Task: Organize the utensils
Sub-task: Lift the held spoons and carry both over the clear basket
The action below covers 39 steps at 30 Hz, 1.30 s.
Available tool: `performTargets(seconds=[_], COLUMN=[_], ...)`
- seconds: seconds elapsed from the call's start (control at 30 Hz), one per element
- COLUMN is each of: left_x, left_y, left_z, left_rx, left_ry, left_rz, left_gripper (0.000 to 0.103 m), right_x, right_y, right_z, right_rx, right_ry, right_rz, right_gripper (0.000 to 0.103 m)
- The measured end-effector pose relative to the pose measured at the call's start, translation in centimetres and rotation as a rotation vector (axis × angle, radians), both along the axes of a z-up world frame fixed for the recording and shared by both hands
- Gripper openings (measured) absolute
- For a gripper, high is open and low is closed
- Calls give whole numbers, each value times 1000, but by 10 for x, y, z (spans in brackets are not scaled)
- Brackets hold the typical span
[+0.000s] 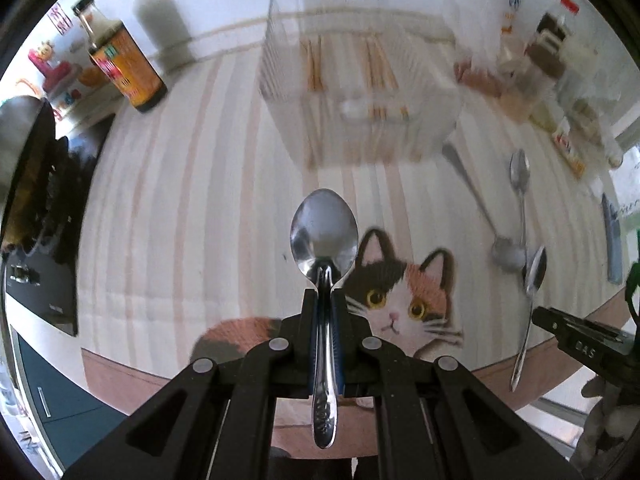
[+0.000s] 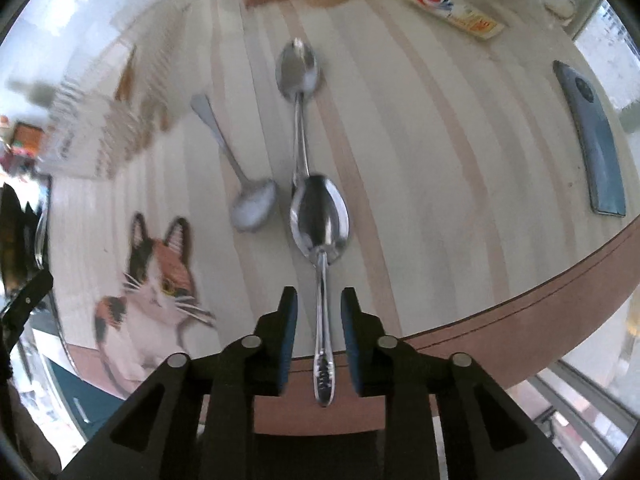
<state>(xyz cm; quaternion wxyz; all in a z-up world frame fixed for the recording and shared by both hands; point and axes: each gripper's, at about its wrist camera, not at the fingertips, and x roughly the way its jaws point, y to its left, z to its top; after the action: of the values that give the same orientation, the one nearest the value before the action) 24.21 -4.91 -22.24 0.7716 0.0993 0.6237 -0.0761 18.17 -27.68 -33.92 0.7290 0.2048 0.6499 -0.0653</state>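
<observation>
My left gripper (image 1: 324, 300) is shut on a steel spoon (image 1: 324, 232), held by its neck with the bowl forward, above the striped tablecloth. Ahead stands a clear utensil rack (image 1: 352, 80) holding chopsticks. My right gripper (image 2: 319, 308) is open, its pads either side of the handle of another steel spoon (image 2: 320, 216) that lies on the table with its handle over the edge. Two more spoons lie beyond it: one bowl-down (image 2: 256, 204) to the left, one (image 2: 298, 68) farther off. The right gripper also shows in the left wrist view (image 1: 560, 328).
A dark sauce bottle (image 1: 120, 56) stands at the back left, with a stove and pan (image 1: 28, 176) at far left. Jars and packets (image 1: 540, 60) crowd the back right. A blue-grey remote (image 2: 592, 140) lies at right. The round table edge (image 2: 520, 304) is close.
</observation>
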Motion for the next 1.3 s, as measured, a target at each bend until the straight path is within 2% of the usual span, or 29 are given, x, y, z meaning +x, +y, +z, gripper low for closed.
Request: performTargets(seconds=[0.1, 0.13, 0.2, 0.27, 0.33, 0.5, 0.73, 0.93, 1.0, 1.07, 1.17, 1.2, 1.23, 1.27, 1.3], left_x=[-3, -3, -4, -4, -5, -3, 3, 8, 9, 8, 5, 5, 4, 4, 4], left_y=[-3, -4, -5, -6, -5, 0, 6, 9, 10, 11, 11, 11, 11, 11, 11], left_z=[-13, -15, -19, -21, -17, -2, 20, 24, 18, 10, -1, -4, -6, -7, -8], left_rx=[12, 16, 18, 21, 20, 16, -4, -6, 1, 7, 19, 21, 22, 22, 21], left_ry=[26, 30, 37, 38, 32, -7, -43, -55, -44, -26, -4, 3, 6, 8, 10], left_rz=[-11, -12, -15, -18, -21, -16, -7, 7, 14, 18, 19, 20, 20, 20, 20], left_gripper=[4, 4, 4, 4, 4, 4, 4, 4, 4, 4, 4, 4, 4, 4, 4], right_x=[6, 7, 11, 12, 12, -5, -16, -11, -4, 2, 8, 9, 9, 9, 8], right_y=[10, 13, 23, 29, 32, 23, 9, 0, -5, -1, 6, 8, 11, 16, 18], right_z=[-21, -22, -21, -22, -21, -11, 24, 31, 25, 12, -9, -16, -15, -18, -20], right_rx=[-25, -51, -125, -186, -197, -135, -79, -21, -31, -54, -95, -111, -131, -160, -180], right_ry=[40, 26, 16, 19, 11, -24, -101, -108, -70, -22, 38, 58, 37, 44, 38], right_rz=[17, 30, 67, 76, 69, 23, -19, -24, -15, 6, 27, 36, 39, 55, 55], right_gripper=[25, 23, 7, 7, 6, 0, 0, 0, 6, 31, 35, 34, 23, 7, 7])
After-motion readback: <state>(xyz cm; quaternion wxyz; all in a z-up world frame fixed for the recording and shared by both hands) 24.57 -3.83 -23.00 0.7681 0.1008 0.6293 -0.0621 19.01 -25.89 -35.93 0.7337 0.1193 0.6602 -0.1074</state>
